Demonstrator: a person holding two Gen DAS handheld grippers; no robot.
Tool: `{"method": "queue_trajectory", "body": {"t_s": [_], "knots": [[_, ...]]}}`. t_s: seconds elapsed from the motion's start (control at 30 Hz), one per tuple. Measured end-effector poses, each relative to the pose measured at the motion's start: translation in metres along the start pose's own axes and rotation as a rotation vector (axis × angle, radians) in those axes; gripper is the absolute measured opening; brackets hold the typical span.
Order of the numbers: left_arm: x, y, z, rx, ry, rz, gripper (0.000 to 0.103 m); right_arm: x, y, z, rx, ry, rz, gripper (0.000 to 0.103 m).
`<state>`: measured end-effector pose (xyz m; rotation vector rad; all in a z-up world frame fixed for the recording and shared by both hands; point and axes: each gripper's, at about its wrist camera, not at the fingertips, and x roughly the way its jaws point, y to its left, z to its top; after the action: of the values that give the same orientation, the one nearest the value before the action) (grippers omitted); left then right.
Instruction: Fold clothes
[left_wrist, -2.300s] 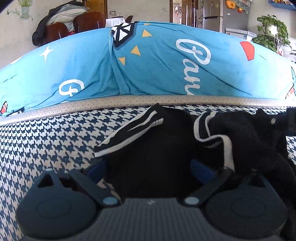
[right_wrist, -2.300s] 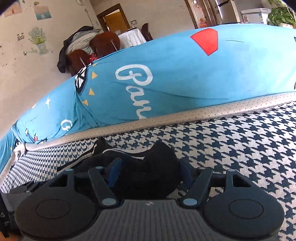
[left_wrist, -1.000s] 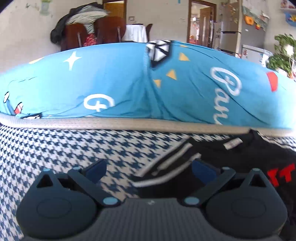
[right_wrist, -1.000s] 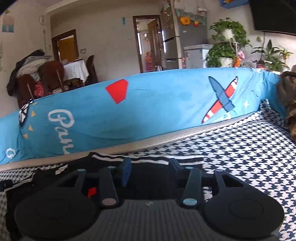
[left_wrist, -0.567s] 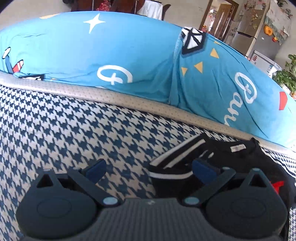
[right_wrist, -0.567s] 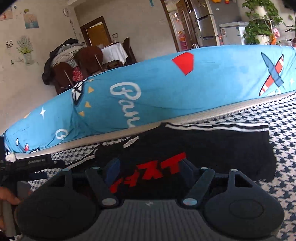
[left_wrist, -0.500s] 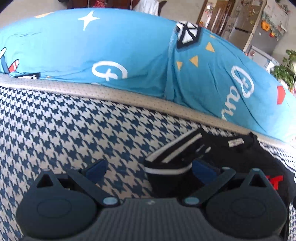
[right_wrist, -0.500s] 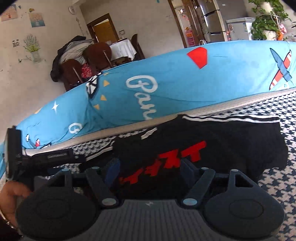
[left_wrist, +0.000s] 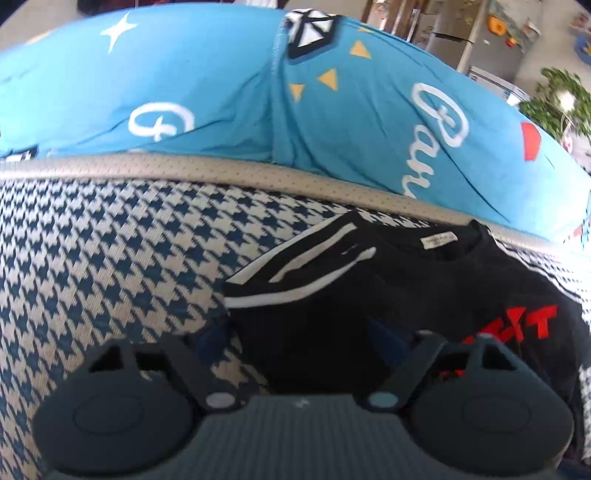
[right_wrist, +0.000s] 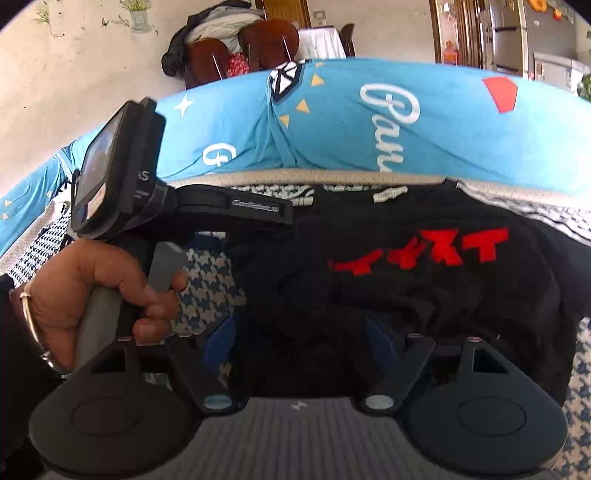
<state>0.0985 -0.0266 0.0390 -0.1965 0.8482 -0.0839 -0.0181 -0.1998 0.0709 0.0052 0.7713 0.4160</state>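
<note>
Black tee w/ red lettering, white-striped sleeve folded over, neck label showing; lies on houndstooth cover just ahead of both grippers. Left gripper & right gripper: both spread wide, gripping nothing. Only right view shows left hand on its handle.

A houndstooth-patterned bed fills the lower left of the left wrist view. A black shirt with red lettering lies flat on it at centre right, and a blue printed quilt is bunched along the bed's far edge.
</note>
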Motion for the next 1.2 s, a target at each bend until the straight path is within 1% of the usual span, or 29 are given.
{"method": "queue_trajectory", "body": {"t_s": [0.07, 0.1, 0.13, 0.2, 0.23, 0.3, 0.4, 0.5, 0.57, 0.67, 0.7, 0.77, 0.83, 0.9, 0.97, 1.0, 1.07, 1.17, 1.2], "knots": [[-0.001, -0.003, -0.001, 0.011, -0.024, 0.007, 0.052, -0.001, 0.003, -0.001, -0.014, -0.004, -0.005, 0.079], [-0.002, -0.003, -0.002, 0.008, -0.039, 0.008, 0.047, -0.001, 0.004, -0.002, -0.021, -0.005, -0.007, 0.079], [-0.003, -0.003, -0.002, 0.004, -0.055, 0.01, 0.034, 0.0, 0.004, -0.002, -0.022, -0.004, -0.007, 0.079], [-0.004, -0.004, -0.003, -0.004, -0.082, -0.001, 0.021, 0.001, 0.005, -0.003, -0.022, -0.002, -0.008, 0.079], [-0.004, -0.004, -0.004, -0.008, -0.096, -0.008, 0.017, 0.001, 0.005, -0.004, -0.023, -0.003, -0.01, 0.079], [-0.005, -0.006, -0.006, -0.006, -0.121, -0.01, 0.015, 0.002, 0.007, -0.004, -0.024, -0.004, -0.013, 0.08], [-0.007, -0.012, -0.007, 0.027, -0.159, 0.022, 0.013, 0.003, 0.009, -0.005, -0.026, -0.006, -0.012, 0.082], [-0.015, -0.015, -0.005, 0.051, -0.225, 0.06, 0.011, 0.004, 0.01, -0.005, -0.019, -0.013, -0.014, 0.082], [-0.022, -0.018, 0.001, 0.092, -0.288, 0.106, 0.011, 0.004, 0.01, -0.004, -0.005, -0.022, -0.008, 0.082], [-0.026, -0.022, 0.011, 0.182, -0.37, 0.188, 0.011, 0.006, 0.011, -0.002, 0.025, -0.034, 0.01, 0.082], [-0.024, -0.02, 0.013, 0.186, -0.368, 0.204, 0.011, 0.007, 0.013, -0.001, 0.028, -0.035, 0.014, 0.082], [-0.019, -0.011, 0.017, 0.156, -0.345, 0.219, 0.011, 0.009, 0.017, 0.0, 0.026, -0.036, 0.02, 0.082], [-0.017, -0.001, 0.018, 0.101, -0.326, 0.229, 0.013, 0.011, 0.021, 0.0, 0.012, -0.045, 0.024, 0.082], [-0.016, 0.009, 0.019, 0.045, -0.308, 0.239, 0.017, 0.012, 0.025, -0.001, -0.008, -0.045, 0.028, 0.082], [-0.014, 0.019, 0.02, -0.011, -0.29, 0.248, 0.027, 0.013, 0.026, -0.003, -0.021, -0.047, 0.027, 0.082], [-0.013, 0.024, 0.021, -0.039, -0.28, 0.253, 0.029, 0.012, 0.026, -0.004, -0.025, -0.048, 0.028, 0.082], [-0.012, 0.035, 0.022, -0.095, -0.262, 0.262, 0.049, 0.013, 0.025, -0.004, -0.031, -0.044, 0.029, 0.082], [-0.01, 0.05, 0.024, -0.178, -0.233, 0.276, 0.064, 0.014, 0.025, -0.004, -0.039, -0.033, 0.031, 0.082], [-0.011, 0.051, 0.024, -0.19, -0.227, 0.266, 0.069, 0.014, 0.025, -0.005, -0.044, -0.03, 0.032, 0.082]]}}
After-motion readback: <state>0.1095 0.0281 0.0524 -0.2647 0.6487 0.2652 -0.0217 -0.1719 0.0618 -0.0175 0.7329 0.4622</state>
